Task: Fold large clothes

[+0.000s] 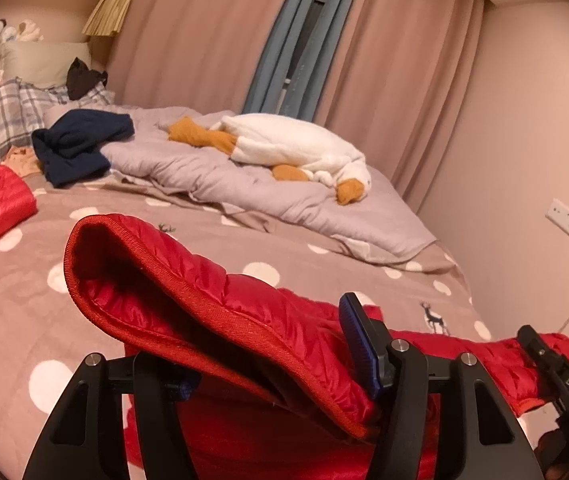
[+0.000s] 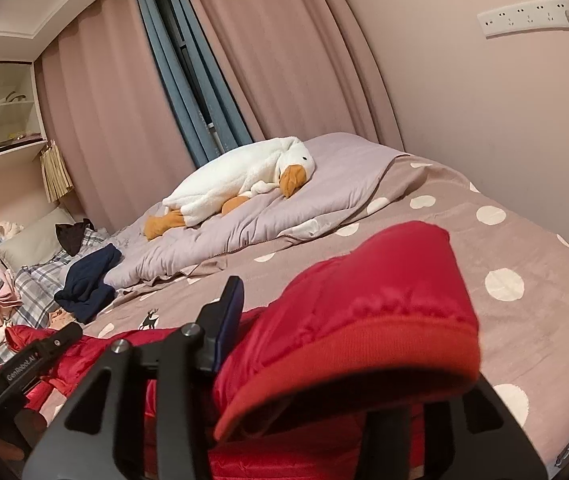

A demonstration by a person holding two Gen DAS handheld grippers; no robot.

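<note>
The bed (image 1: 244, 280) with its dotted cover fills the lower half of both views, a lilac quilt (image 1: 244, 176) and white goose toy (image 1: 296, 144) at centre. The red puffer jacket (image 1: 212, 300) lies across the bottom foreground, its hem draped over both tools. The left hand-held gripper (image 1: 268, 364) stands open, jacket hem lying loose between its jaws; the right hand-held gripper (image 2: 324, 320) looks open too, fabric slack over it. Risk, I judge: the slippery padded hem could spring back and undo the fold, or snag on a pad.
</note>
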